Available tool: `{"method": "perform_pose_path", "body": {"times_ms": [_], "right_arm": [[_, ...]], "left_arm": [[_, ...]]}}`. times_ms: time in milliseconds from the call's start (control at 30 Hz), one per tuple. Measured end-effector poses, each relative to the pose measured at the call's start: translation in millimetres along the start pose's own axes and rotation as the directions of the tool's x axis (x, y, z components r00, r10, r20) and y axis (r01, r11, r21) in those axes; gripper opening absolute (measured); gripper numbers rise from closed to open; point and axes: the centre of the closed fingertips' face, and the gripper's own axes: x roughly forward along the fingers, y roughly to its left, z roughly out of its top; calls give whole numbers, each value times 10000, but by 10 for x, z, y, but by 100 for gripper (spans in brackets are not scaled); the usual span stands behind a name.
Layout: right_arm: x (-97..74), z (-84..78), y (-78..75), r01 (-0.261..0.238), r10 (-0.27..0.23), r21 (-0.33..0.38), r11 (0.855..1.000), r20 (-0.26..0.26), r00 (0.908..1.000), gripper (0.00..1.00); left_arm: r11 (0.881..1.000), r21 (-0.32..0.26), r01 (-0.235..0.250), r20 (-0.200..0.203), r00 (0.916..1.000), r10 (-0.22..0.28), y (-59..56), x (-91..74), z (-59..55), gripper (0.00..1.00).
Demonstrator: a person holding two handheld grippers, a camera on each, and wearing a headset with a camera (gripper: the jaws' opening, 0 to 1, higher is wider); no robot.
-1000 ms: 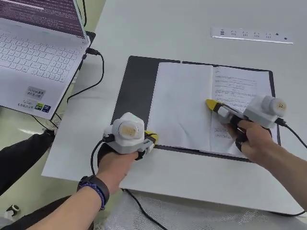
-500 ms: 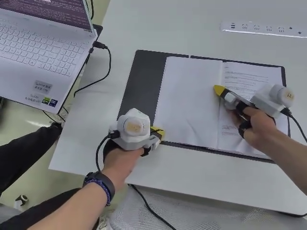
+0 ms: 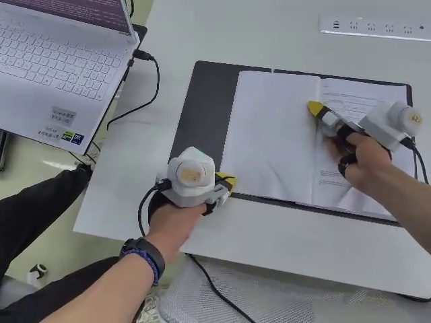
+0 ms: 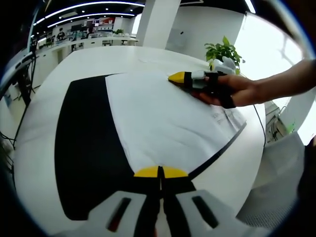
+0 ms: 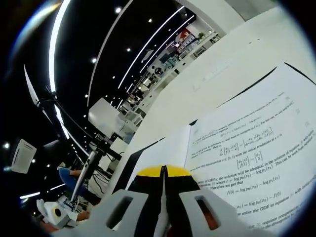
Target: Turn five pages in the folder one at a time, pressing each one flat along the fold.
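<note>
both closed: right gripper (image 3: 314, 108) on folder (image 3: 202, 108) fold, left gripper (image 3: 225, 180) at edge.

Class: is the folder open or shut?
Open. The folder lies spread flat, a blank page left of the fold, a printed page right.

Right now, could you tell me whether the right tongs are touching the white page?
Touching. The left gripper view shows the right tongs resting their shut yellow tips on the white page, with no gap.
</note>
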Motion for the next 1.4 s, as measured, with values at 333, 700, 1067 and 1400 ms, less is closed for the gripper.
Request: {"method": "perform_pose_path", "body": {"times_ms": [333, 700, 1067, 1400], "right_arm": [[132, 146, -121, 474, -487, 247, 9986, 573, 9972, 0], [257, 359, -162, 1211, -1278, 597, 9908, 1253, 9838, 0], [484, 519, -321, 1509, -1562, 561, 9870, 1065, 9820, 0], [417, 382, -344, 990, -950, -453, 9941, 822, 9921, 0]], "left_arm": [[10000, -39, 47, -12, 10000, -47, 5, 4, -2, 0], [10000, -30, 67, -16, 10000, -67, 10, 10, -7, 0], [10000, -78, 55, -44, 10000, -56, 27, 29, -18, 0], [9999, -92, 116, -2, 9999, -116, 25, 27, -21, 0]]}}
